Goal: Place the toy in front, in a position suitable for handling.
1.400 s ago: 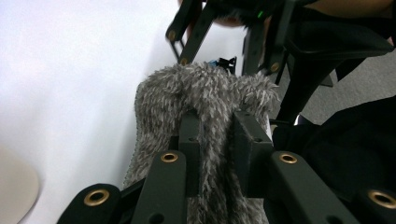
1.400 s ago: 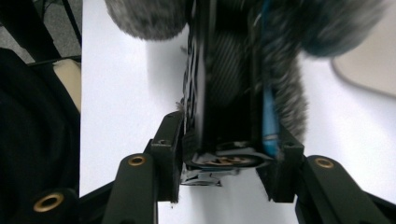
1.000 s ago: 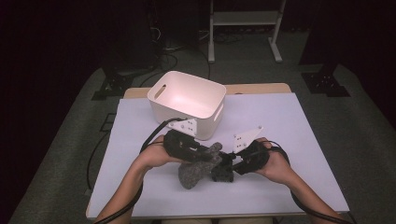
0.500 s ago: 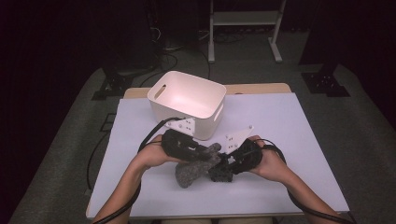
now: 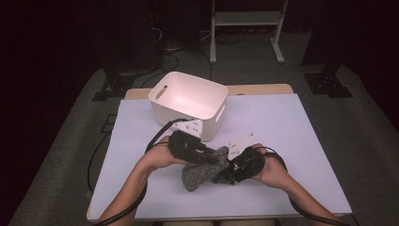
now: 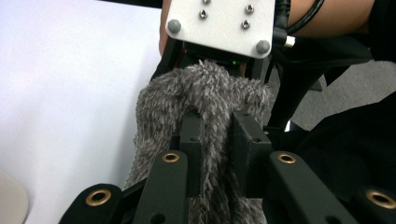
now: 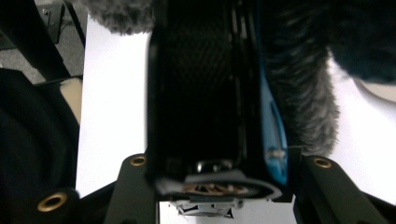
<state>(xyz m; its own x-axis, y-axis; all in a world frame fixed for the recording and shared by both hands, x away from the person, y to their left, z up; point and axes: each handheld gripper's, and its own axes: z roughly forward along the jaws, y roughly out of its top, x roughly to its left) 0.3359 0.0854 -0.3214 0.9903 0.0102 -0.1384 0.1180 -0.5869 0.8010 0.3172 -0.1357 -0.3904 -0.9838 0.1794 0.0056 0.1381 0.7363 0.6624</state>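
The left tool point(image 6: 215, 140) pinches the grey fuzzy sock point(image 6: 205, 88) (over the white tabletop point(image 5: 291, 136)); the right tool point(image 5: 229, 170), jaws just opening, straddles the sock's other end.

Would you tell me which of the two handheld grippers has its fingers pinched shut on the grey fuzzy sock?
The left gripper: its fingers clamp the grey fuzzy sock.

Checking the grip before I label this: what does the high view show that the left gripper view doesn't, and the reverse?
High view: the white bin, standing at the back of the white table cover. Left gripper view: the left gripper with its jaws pinched shut on a fold of the grey fuzzy cloth. Both: that cloth and the cover.
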